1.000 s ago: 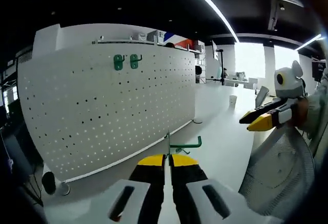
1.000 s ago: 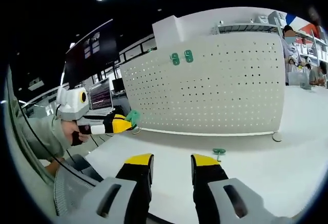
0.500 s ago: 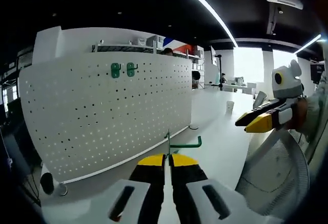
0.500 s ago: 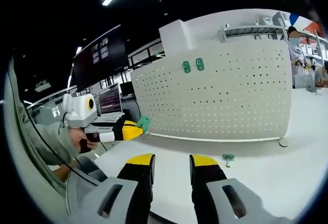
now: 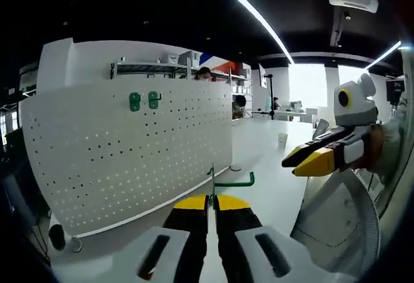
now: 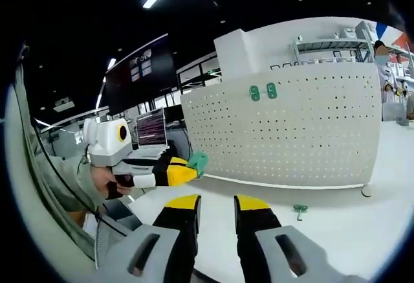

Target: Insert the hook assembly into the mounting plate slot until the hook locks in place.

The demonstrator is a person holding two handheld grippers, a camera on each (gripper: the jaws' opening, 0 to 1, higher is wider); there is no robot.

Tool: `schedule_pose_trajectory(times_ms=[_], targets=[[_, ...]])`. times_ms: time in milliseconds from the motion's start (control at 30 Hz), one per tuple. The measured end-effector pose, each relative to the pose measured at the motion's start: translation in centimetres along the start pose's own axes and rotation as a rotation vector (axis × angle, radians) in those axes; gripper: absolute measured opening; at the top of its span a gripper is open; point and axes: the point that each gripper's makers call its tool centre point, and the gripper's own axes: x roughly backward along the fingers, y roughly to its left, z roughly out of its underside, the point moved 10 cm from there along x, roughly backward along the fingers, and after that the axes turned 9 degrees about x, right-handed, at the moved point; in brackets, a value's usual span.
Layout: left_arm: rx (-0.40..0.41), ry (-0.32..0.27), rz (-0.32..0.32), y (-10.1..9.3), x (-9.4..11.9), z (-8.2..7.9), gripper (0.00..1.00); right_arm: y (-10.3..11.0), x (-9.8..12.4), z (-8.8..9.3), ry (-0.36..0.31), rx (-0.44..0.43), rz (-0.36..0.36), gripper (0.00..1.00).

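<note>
Left gripper [image 5: 211, 200]: the jaws are pressed together on a green hook [image 5: 228, 182], whose thin stem stands up between the tips while its arm runs off to the right and ends in a short upturned tip. In the right gripper view this gripper [image 6: 191, 168] is seen at the left, held in a hand [image 6: 107, 178], with a green piece at its yellow tips.

Right gripper [image 6: 216, 206]: the jaws are parted, a clear gap is seen between the yellow tips, and nothing is held. In the left gripper view it [image 5: 290, 164] is seen at the right, above the table, apart from the board.

Pegboard [image 5: 129, 147]: a white perforated panel is stood upright on the far part of the table [image 5: 272, 186], raised on small feet. In the right gripper view it [image 6: 310, 127] is seen beyond the open jaws.

Mounted hooks [image 5: 143, 100]: two green pieces are fixed side by side near the board's top edge; they [image 6: 263, 91] are also seen in the right gripper view. Their exact form is too small to be told.

Loose hook [image 6: 299, 210]: a small green piece is laid on the table, near the board's foot and right of the right gripper's tips.

Background: a dark monitor [image 6: 141, 76] is seen far left in the right gripper view.
</note>
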Motion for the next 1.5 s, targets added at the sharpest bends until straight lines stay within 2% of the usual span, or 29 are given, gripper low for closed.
schedule_pose_trajectory(times_ms=[100,667,1500], targets=[[-0.026,-0.006,0.006,-0.5,0.0,-0.1,0.04,0.1,-0.2,-0.2,-0.005,-0.01,-0.006,0.18],[-0.016,-0.017,0.04,-1.8,-0.3,-0.2,0.04,0.7,-1.3,-1.8,-0.046,-0.012,-0.04,0.15],[-0.004,-0.06,0.103,-3.5,-1.3,-1.6,0.04,0.0,-2.4,-2.3,-0.07,-0.066,-0.034,0.1]])
